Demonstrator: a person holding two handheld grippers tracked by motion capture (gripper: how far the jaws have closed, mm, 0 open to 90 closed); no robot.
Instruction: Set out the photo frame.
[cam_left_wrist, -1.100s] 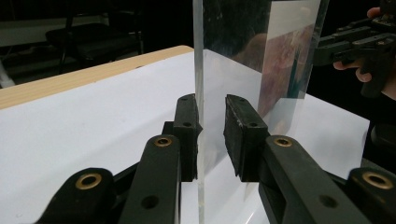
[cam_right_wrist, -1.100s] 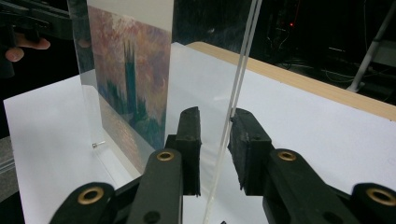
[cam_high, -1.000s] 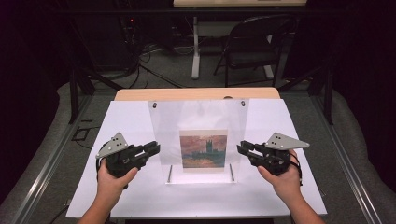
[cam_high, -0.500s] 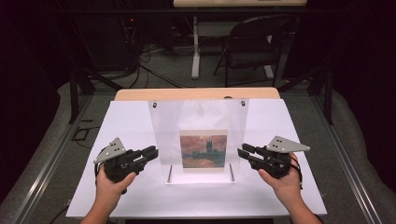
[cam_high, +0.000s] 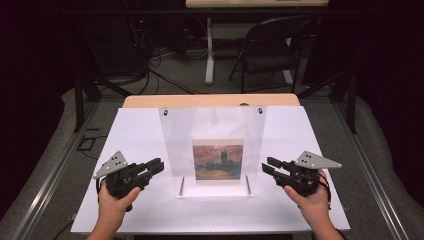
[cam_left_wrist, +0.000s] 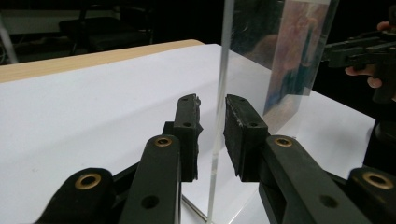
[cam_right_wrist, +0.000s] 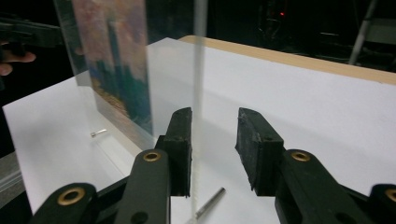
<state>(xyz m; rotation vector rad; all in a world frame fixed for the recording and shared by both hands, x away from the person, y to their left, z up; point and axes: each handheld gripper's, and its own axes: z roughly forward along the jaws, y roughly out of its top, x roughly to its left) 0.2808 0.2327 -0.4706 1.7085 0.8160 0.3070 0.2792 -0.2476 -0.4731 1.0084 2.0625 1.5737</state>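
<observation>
clear acrylic frame (cam_high: 212, 145), one; two grippers

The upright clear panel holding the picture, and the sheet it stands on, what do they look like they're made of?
The clear panel looks like glossy acrylic or glass: transparent, with a pale polished edge and reflections; which of the two is unclear. The picture looks like a matte paper print. The white sheet seems matte paper or board, flat with no shine.

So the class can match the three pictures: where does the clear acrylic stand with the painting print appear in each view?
High view: clear acrylic stand upright at table centre.
Left gripper view: its edge rises between the black jaws, apart from both.
Right gripper view: its edge rises between the black jaws.
Shared landmark: painting print.
</observation>
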